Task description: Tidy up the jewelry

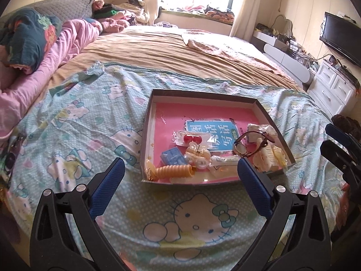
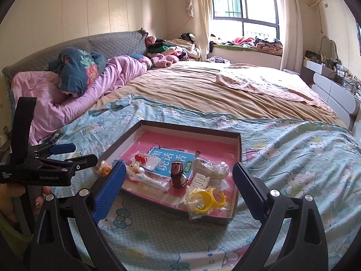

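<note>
Jewelry and hair bits heaped at the near end of a shallow box (image 1: 147,122), dark-walled, pink-floored, set on a mint cartoon-cat sheet (image 1: 79,135) over the bed. Inside, on a pink booklet with a blue label (image 1: 212,133):
- a cream coiled hair tie (image 1: 173,171), ribbed and springy, against the near wall;
- a small blue packet (image 1: 172,155) just behind it;
- a clear claw clip with pearly balls (image 1: 196,155), glossy and rounded;
- red beads sealed in a clear sachet (image 1: 191,139);
- a brown-strapped watch (image 1: 252,144), curled in a loop (upright on its band in the right view (image 2: 178,174));
- a cream plastic clip (image 1: 264,160), slotted, beside crinkled wrappers;
- yellow rings in a clear bag (image 2: 207,199), smooth plastic, at the near right corner.

Far half of the box bare but for the booklet. Beyond the sheet, tan bedspread (image 1: 169,52), rumpled pink quilt (image 1: 74,38) and a grey quilted headboard (image 2: 108,43).

Left gripper (image 1: 180,178) spread wide, blue ribbed pads flanking the box's near edge, nothing between them, touching nothing. Right gripper (image 2: 179,176) likewise splayed wide over the near wall, empty. Fingers of a hand (image 2: 13,198) wrapped round the left tool's handle, seen low left in the right view.
</note>
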Demonstrator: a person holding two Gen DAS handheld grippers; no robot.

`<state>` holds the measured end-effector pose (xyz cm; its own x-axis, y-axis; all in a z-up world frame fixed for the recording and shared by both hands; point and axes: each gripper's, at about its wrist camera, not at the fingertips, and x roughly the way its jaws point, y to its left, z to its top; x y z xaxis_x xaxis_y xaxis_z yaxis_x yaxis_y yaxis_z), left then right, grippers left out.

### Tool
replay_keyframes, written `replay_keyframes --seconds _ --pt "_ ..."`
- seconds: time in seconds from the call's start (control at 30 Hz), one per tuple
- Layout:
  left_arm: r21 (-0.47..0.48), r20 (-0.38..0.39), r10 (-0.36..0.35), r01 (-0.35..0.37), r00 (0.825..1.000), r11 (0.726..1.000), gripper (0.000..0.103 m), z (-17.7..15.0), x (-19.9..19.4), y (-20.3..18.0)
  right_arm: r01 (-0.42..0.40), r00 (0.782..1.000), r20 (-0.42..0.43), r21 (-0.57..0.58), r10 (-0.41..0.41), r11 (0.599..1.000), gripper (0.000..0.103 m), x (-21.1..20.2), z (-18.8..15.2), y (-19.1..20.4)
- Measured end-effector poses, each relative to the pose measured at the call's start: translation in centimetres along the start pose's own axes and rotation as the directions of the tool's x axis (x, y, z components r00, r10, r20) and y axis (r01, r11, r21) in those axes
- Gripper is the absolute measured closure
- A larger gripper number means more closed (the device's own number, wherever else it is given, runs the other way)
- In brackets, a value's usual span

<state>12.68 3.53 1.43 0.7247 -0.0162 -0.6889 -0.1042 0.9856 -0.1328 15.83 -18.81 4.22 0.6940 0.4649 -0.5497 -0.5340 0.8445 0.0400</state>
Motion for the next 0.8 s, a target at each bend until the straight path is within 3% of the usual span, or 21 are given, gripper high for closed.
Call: replay_keyframes --seconds 0.4,0.8 --pt "0.01 0.015 -0.01 0.009 1.0 1.0 0.01 -3.4 -3.6 -0.9 0.049 0.999 -0.021 0.028 -0.048 0.998 0.008 -2.6 -2.9 1.0" --pt "0.014 0.006 -0.013 0.013 1.0 1.0 0.01 -6.5 -4.0 -1.1 0.109 0.992 -0.07 0.102 -0.103 0.989 0.008 -3.1 -6.3 0.8"
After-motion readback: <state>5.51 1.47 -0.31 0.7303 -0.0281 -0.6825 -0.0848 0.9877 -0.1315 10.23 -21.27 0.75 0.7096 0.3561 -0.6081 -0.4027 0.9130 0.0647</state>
